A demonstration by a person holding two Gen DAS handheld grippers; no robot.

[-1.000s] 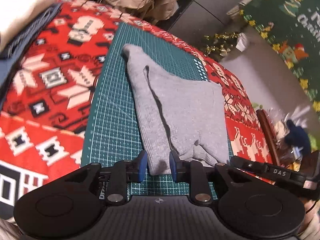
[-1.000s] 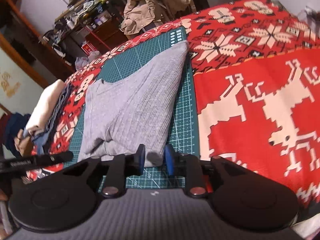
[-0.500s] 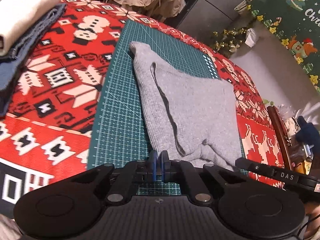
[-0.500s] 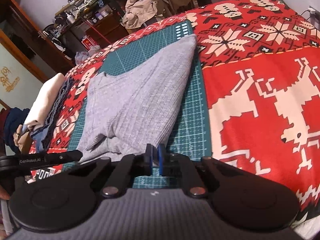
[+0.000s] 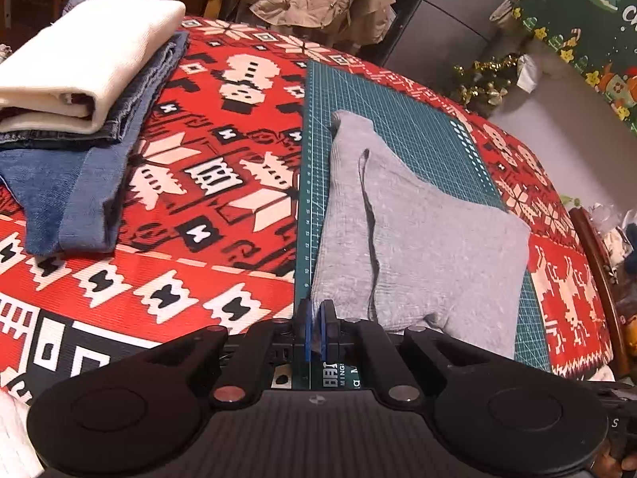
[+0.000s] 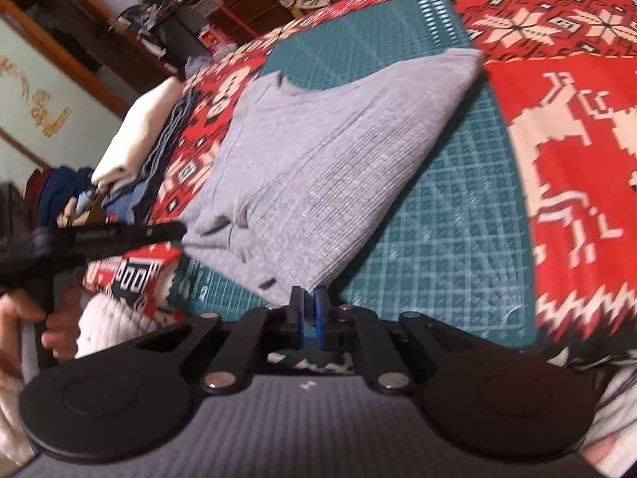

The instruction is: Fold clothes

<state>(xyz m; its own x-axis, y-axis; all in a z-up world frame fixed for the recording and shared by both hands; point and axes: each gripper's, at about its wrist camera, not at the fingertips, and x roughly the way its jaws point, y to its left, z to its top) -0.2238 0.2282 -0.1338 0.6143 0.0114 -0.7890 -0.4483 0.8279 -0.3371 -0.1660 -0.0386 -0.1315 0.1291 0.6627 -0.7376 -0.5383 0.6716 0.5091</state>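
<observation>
Red patterned cloth (image 5: 207, 183) covers the work surface, with a green cutting mat (image 5: 418, 139) laid on it. On the mat lies the grey garment (image 5: 430, 247), partly folded, its long axis running straight away from both tools.

Left gripper (image 5: 315, 330): jaws drawn together on the garment's near left corner, with grey fabric visible between the blue pads. Right gripper (image 6: 307, 318): jaws likewise pinched on the near right corner. Each hand is thus at its own corner, neither nearer than the other; the bulk of the cloth lies ahead of both. Judgement: the coming move is a lift and carry of the near hem forward along that axis.

A second ago both sets of jaws stood apart astride the hem; both have closed since. The right view is now blurred and shows the mat swung leftward, indicating sideways travel. Folded clothes (image 5: 79, 63) are stacked well off to the left.
</observation>
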